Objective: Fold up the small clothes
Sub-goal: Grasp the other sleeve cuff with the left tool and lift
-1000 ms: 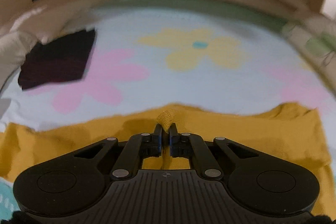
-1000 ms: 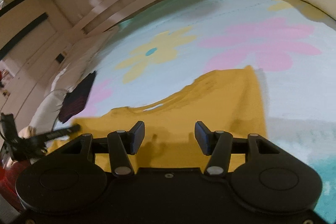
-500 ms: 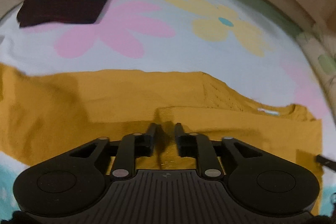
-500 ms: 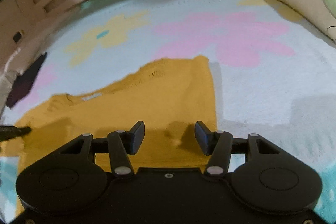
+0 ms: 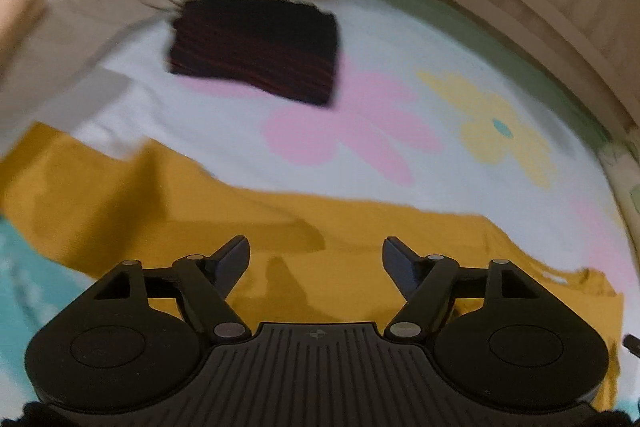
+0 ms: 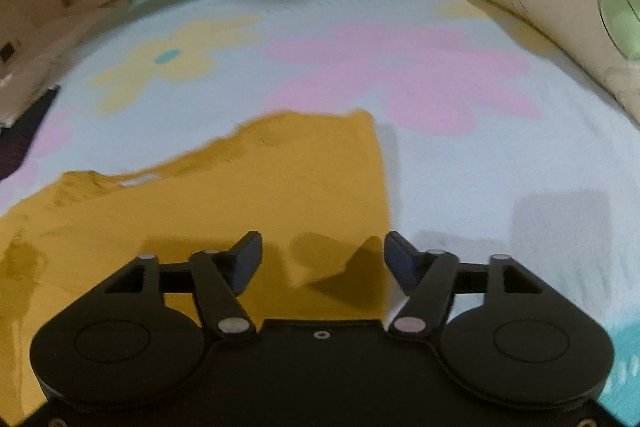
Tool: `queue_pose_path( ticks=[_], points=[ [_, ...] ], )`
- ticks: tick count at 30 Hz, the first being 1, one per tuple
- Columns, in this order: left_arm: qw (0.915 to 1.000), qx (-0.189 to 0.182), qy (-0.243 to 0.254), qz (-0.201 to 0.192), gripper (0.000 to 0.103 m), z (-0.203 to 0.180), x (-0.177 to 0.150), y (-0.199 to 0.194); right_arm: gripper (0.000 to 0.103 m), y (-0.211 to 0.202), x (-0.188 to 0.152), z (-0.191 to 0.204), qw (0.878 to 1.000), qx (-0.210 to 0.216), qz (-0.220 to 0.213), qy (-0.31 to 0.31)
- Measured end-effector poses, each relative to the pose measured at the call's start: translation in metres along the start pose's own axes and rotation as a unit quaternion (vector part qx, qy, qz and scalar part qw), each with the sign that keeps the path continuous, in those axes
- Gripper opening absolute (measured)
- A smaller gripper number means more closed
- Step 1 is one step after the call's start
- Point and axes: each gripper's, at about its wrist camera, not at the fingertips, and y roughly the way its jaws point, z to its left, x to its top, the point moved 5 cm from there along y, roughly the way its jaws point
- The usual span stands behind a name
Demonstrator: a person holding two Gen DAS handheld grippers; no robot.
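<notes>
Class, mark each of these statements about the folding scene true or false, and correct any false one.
1. The left gripper is clamped on the yellow shirt. False: its jaws have just been opening and hold nothing.
2. A dark folded garment lies beyond the shirt. True.
3. The right gripper is shut. False: it is open.
4. The bedsheet has flower prints. True.

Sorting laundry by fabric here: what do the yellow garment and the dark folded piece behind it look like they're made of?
The yellow garment looks like soft matte knit, probably cotton jersey: it drapes limp with shallow wrinkles and no sheen. The dark folded piece seems a thin fabric with fine reddish stripes, lying flat; blur leaves its weave unclear. The flowered cover underneath shows a nubby, terry-like texture.
</notes>
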Motion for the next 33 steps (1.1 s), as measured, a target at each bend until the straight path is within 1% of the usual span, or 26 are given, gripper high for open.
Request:
queue_pose_path(
  ticks=[4, 6, 10, 14, 16, 18, 24, 25, 26, 27, 28, 29, 30, 31, 33],
  points=[
    [0.9981, 0.016, -0.053, -0.025, 0.076, 0.048, 0.011, -0.021, 0.083, -0.014, 0.007, 0.026, 0.999, 0.042, -0.025, -0.004],
    [0.9955, 0.029, -0.085, -0.032, 0.077, 0.074, 0.013, -0.027, 0.084, -0.019, 0.007, 0.038, 0.998, 0.061, -0.028, -0.006],
    [0.985, 0.052, -0.161, -0.033, 0.079, 0.132, 0.007, -0.031, 0.086, -0.022, 0.006, 0.057, 0.996, 0.087, -0.026, -0.013],
    [0.9758, 0.053, -0.21, -0.031, 0.079, 0.167, 0.001, -0.026, 0.087, -0.025, 0.004, 0.073, 0.993, 0.113, -0.023, -0.014],
    [0.9726, 0.046, -0.226, -0.032, 0.079, 0.175, 0.0, -0.021, 0.087, -0.026, 0.003, 0.081, 0.992, 0.12, -0.023, -0.019],
    [0.9703, 0.031, -0.235, -0.048, 0.081, 0.179, 0.003, -0.017, 0.087, -0.026, 0.001, 0.088, 0.992, 0.124, -0.021, -0.024],
    [0.9733, 0.013, -0.216, -0.077, 0.08, 0.178, 0.015, -0.003, 0.087, -0.022, -0.007, 0.103, 0.99, 0.132, -0.011, -0.043],
    [0.9734, 0.017, -0.212, -0.084, 0.071, 0.178, 0.016, -0.002, 0.087, -0.02, -0.008, 0.104, 0.99, 0.132, -0.008, -0.044],
    [0.9736, 0.026, -0.209, -0.088, 0.059, 0.178, 0.016, -0.001, 0.087, -0.019, -0.008, 0.105, 0.99, 0.133, -0.005, -0.045],
    [0.9741, 0.041, -0.205, -0.086, 0.029, 0.179, 0.016, 0.001, 0.087, -0.018, -0.008, 0.106, 0.99, 0.134, -0.004, -0.046],
    [0.9744, 0.06, -0.202, -0.077, 0.012, 0.18, 0.015, 0.001, 0.087, -0.018, -0.008, 0.106, 0.99, 0.134, -0.003, -0.046],
    [0.9738, 0.074, -0.202, -0.075, 0.01, 0.181, 0.015, 0.002, 0.087, -0.018, -0.008, 0.106, 0.99, 0.134, -0.003, -0.045],
    [0.9729, 0.071, -0.204, -0.082, 0.007, 0.181, 0.014, 0.0, 0.087, -0.017, -0.008, 0.106, 0.99, 0.136, -0.002, -0.044],
    [0.972, 0.069, -0.207, -0.087, 0.006, 0.182, 0.013, -0.002, 0.087, -0.017, -0.008, 0.106, 0.99, 0.137, -0.002, -0.042],
    [0.9715, 0.08, -0.204, -0.092, 0.006, 0.178, 0.014, -0.006, 0.087, -0.017, -0.007, 0.104, 0.989, 0.139, -0.001, -0.041]
  ],
)
